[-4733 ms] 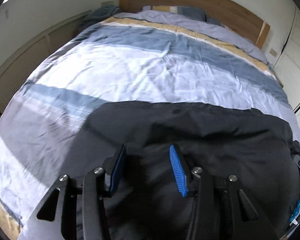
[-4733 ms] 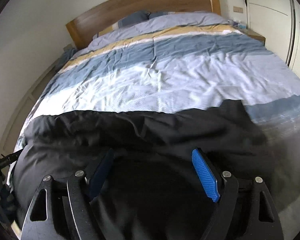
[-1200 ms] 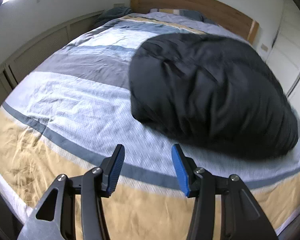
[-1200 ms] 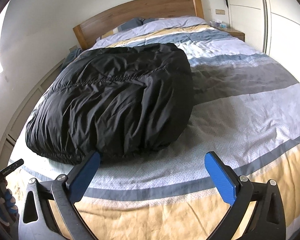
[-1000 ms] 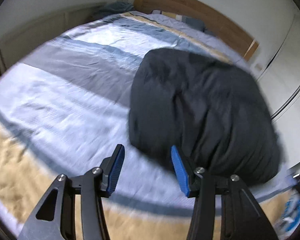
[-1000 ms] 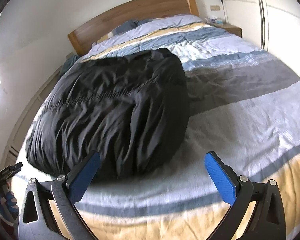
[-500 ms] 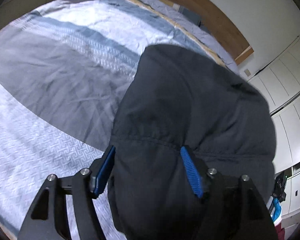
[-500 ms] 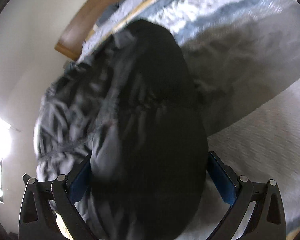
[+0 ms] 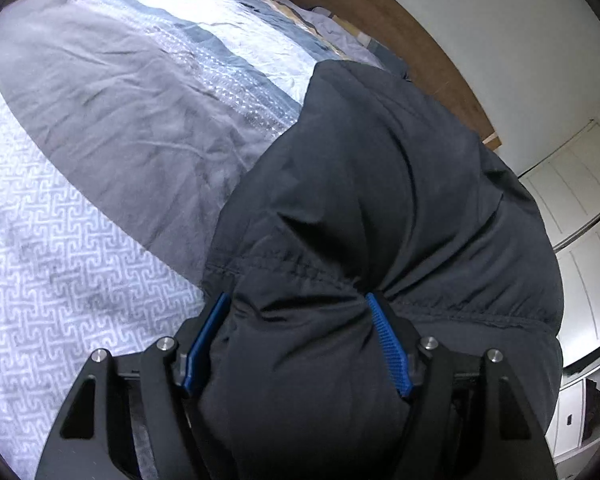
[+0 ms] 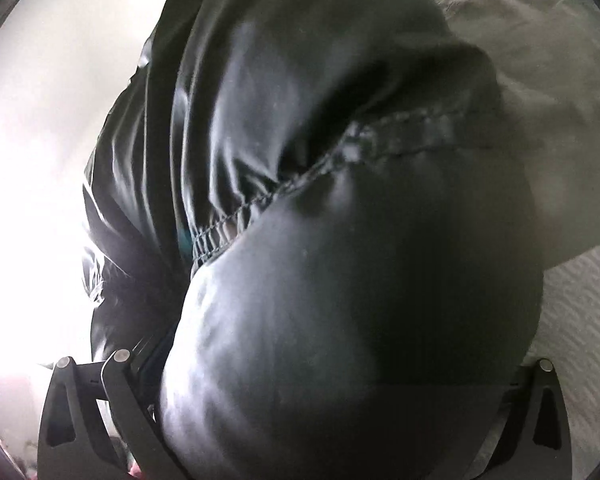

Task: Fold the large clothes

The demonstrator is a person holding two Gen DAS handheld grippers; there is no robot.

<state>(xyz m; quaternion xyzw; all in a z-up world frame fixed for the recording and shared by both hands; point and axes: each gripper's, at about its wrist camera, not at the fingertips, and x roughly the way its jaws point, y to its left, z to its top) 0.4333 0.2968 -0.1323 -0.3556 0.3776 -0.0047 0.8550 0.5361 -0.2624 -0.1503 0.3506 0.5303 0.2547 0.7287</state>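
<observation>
Left gripper (image 9: 298,342) pushed wide-jawed into the near edge of a black padded jacket (image 9: 380,184), puffy fabric bulging between both blue pads (image 9: 388,344). Jacket heaped on a striped duvet (image 9: 100,128); wooden headboard (image 9: 400,28) and white cupboards (image 9: 580,208) behind.

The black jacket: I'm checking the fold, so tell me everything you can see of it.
The black jacket is a puffy, padded garment in smooth, slightly shiny fabric with gathered stitched seams. It lies bunched in a thick mound on the striped bedspread. Its near edge bulges between the blue pads of the left gripper, creasing at one pad. In the right wrist view it fills the right gripper, hiding its pads.
</observation>
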